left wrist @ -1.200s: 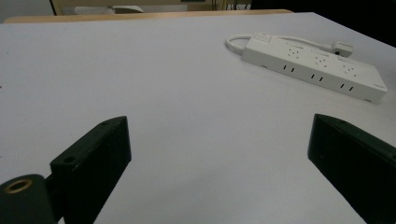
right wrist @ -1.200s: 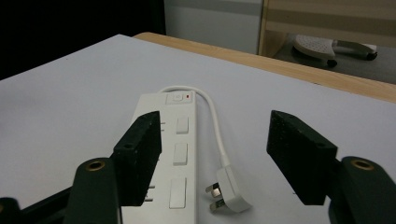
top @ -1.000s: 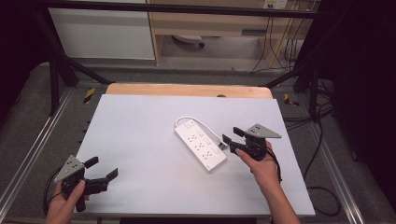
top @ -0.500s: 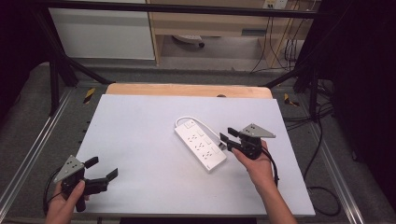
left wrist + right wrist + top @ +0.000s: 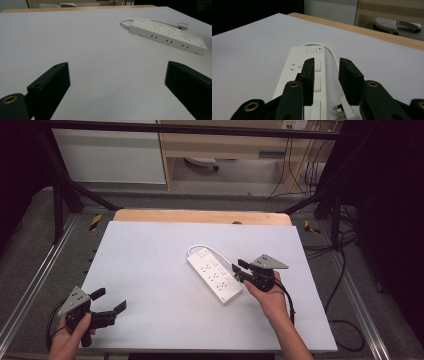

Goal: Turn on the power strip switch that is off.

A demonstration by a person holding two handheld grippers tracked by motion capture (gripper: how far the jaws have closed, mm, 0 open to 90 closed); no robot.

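Observation:
A white power strip (image 5: 216, 274) lies slantwise on the white table (image 5: 150, 260), right of the middle. Its cord loops round the far end. In the left gripper view the strip (image 5: 167, 32) lies far off with its plug (image 5: 182, 25) behind it. My right gripper (image 5: 238, 271) sits at the strip's right edge. In the right gripper view its jaws (image 5: 325, 67) have just been closing and stand narrow over the strip (image 5: 304, 67), with the white plug (image 5: 342, 110) low between them and a gap still showing. At the front left, my left gripper (image 5: 110, 300) rests wide open over bare table (image 5: 117, 72).
A wooden strip (image 5: 200, 216) borders the table's far edge. Metal frame rails run along both sides. Beyond stand a white cabinet (image 5: 110, 155) and a wooden shelf. Black cables (image 5: 345, 330) lie on the floor at the right.
My right gripper has edged left onto the strip's right side and its jaws have narrowed. The left gripper and the strip have not moved.

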